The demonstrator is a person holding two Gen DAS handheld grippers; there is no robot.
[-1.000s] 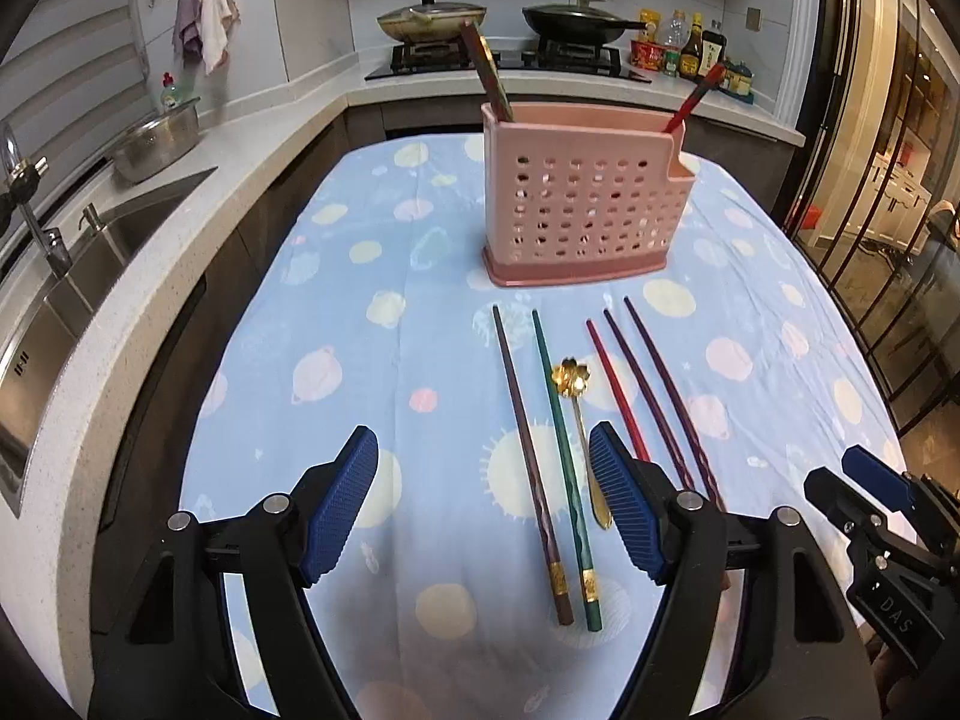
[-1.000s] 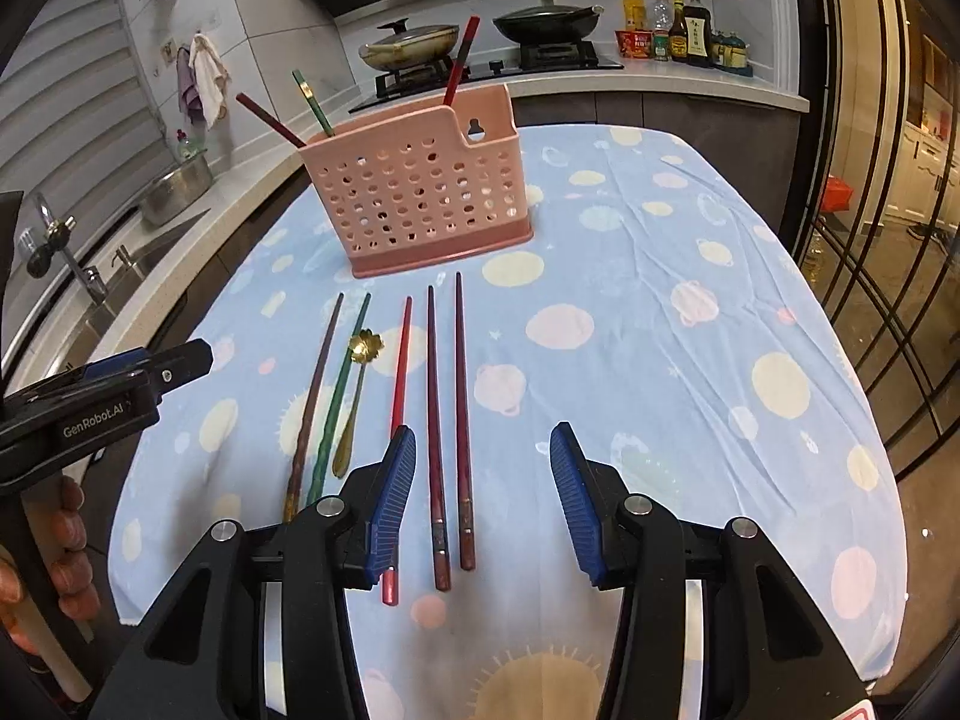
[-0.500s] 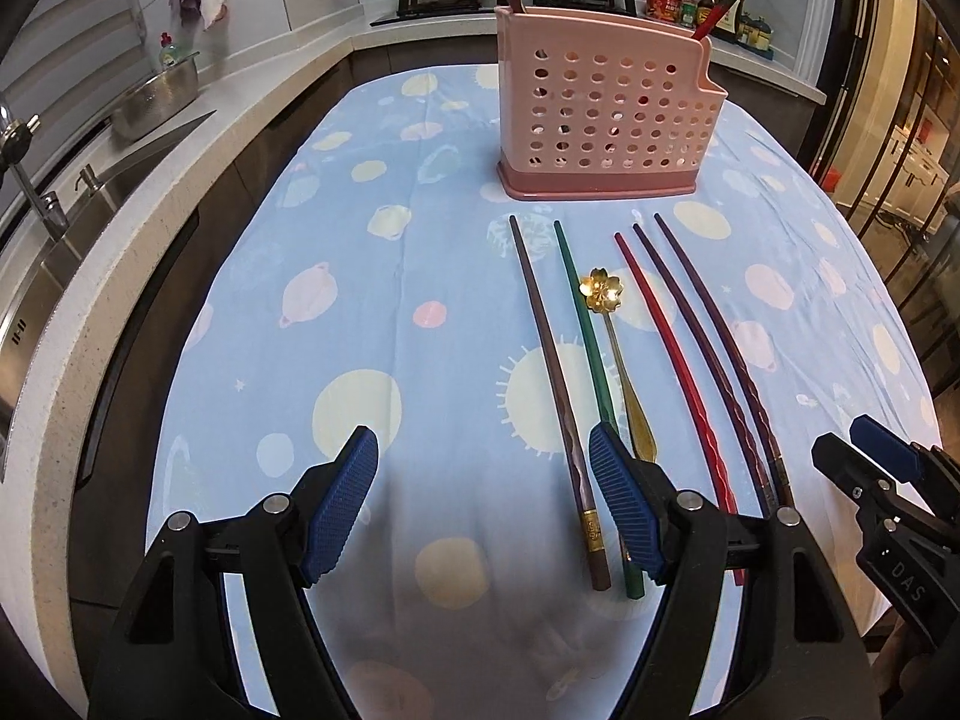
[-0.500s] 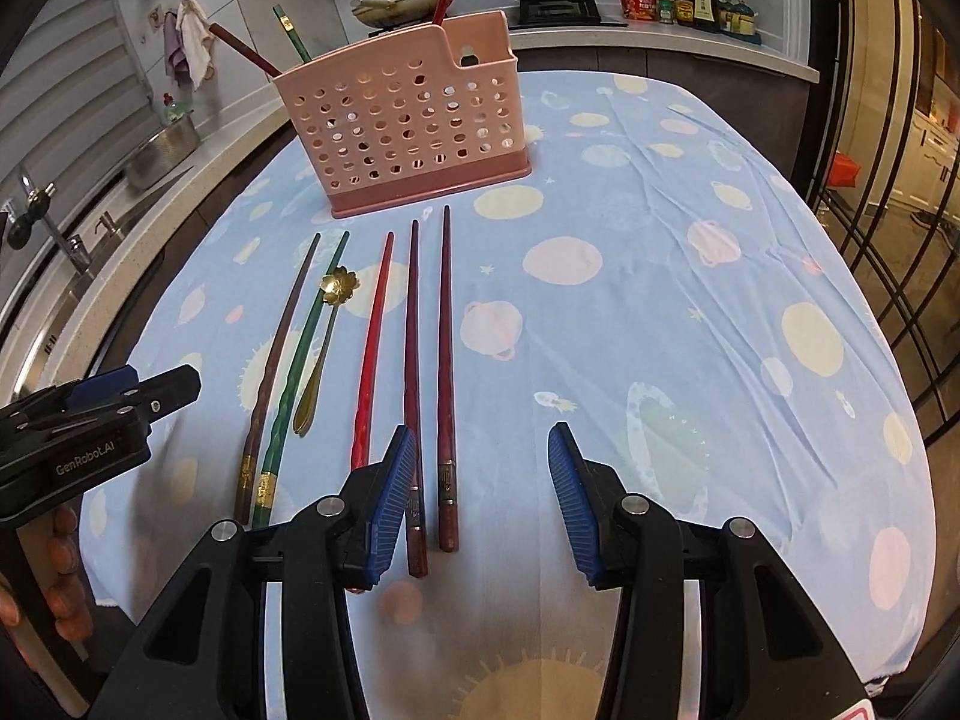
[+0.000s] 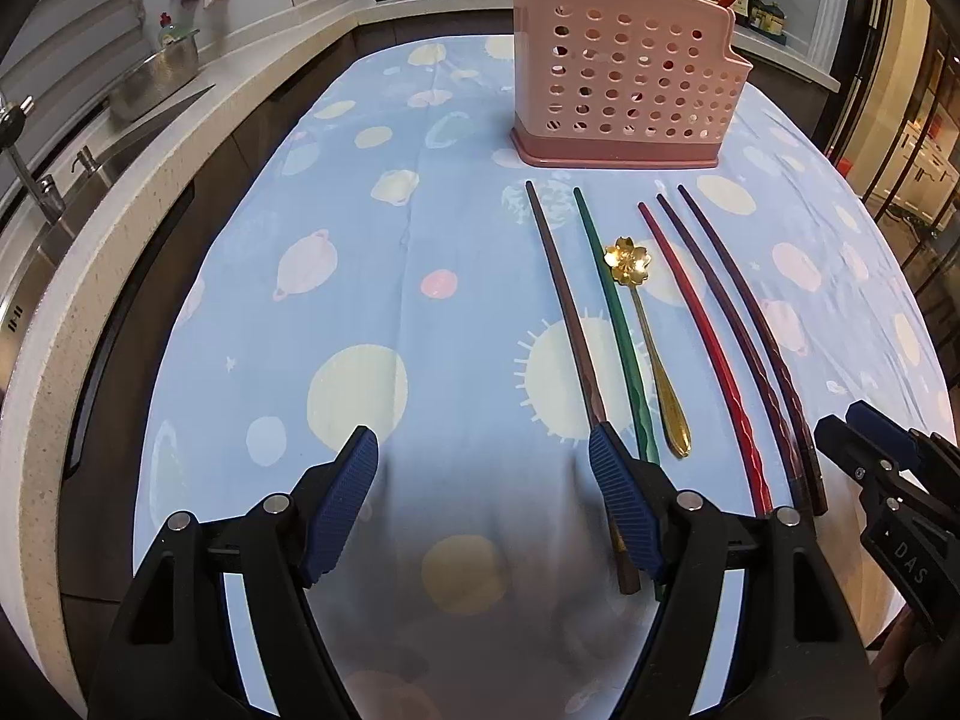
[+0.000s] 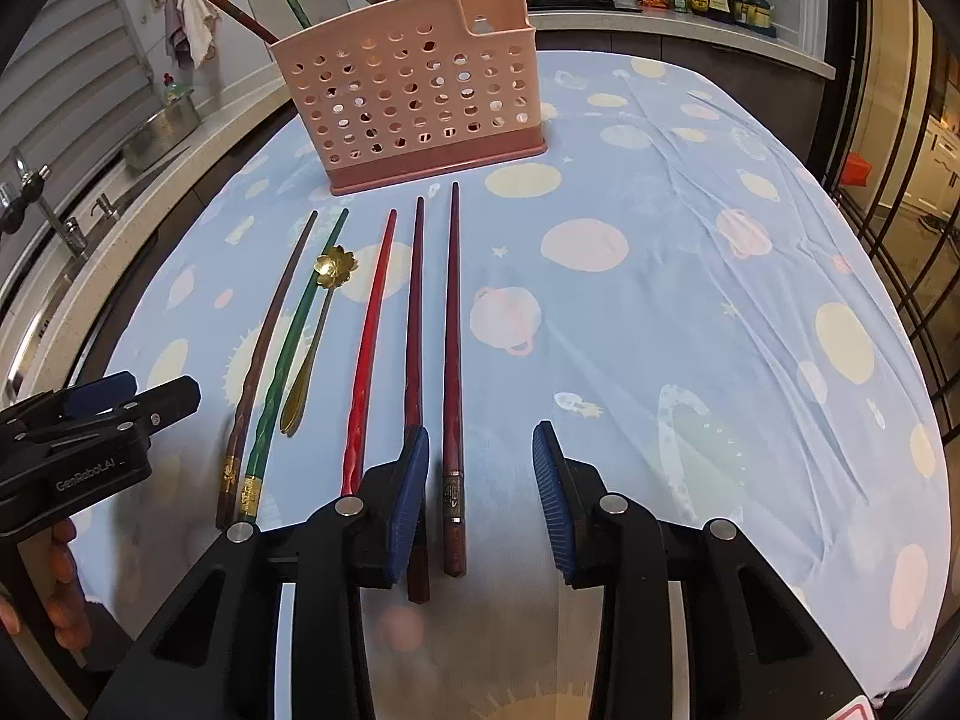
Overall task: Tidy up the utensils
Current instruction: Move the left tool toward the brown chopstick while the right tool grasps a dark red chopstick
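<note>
Six utensils lie side by side on the blue planet-print tablecloth (image 6: pixel 690 312), their tips toward the pink perforated utensil holder (image 6: pixel 414 102) standing at the far end. From our left we find a brown chopstick (image 6: pixel 270 336), a green chopstick (image 6: pixel 294 348), a gold flower-headed spoon (image 6: pixel 318 324), a bright red chopstick (image 6: pixel 372 330), and two dark red chopsticks (image 6: pixel 451 360). The holder already carries a few chopsticks standing up out of its top.

Our right gripper (image 6: pixel 480 492) is spread wide and holds nothing. It hangs low over the near ends of the dark red pair: one chopstick lies in the gap, the other passes under the left finger. Our left gripper (image 5: pixel 483 510) is also wide apart and empty; its right finger sits over the butt of the brown chopstick, and most of its gap covers bare cloth.

We judge the step in hand to be a first pick, most likely the rightmost dark red chopstick. To do it well, we should shift slightly so that only this one stick sits between the pads, lower until the pads nearly meet the cloth, then close squarely across the thick decorated end. Pinching too near its neighbour could drag both or snag the cloth.
</note>
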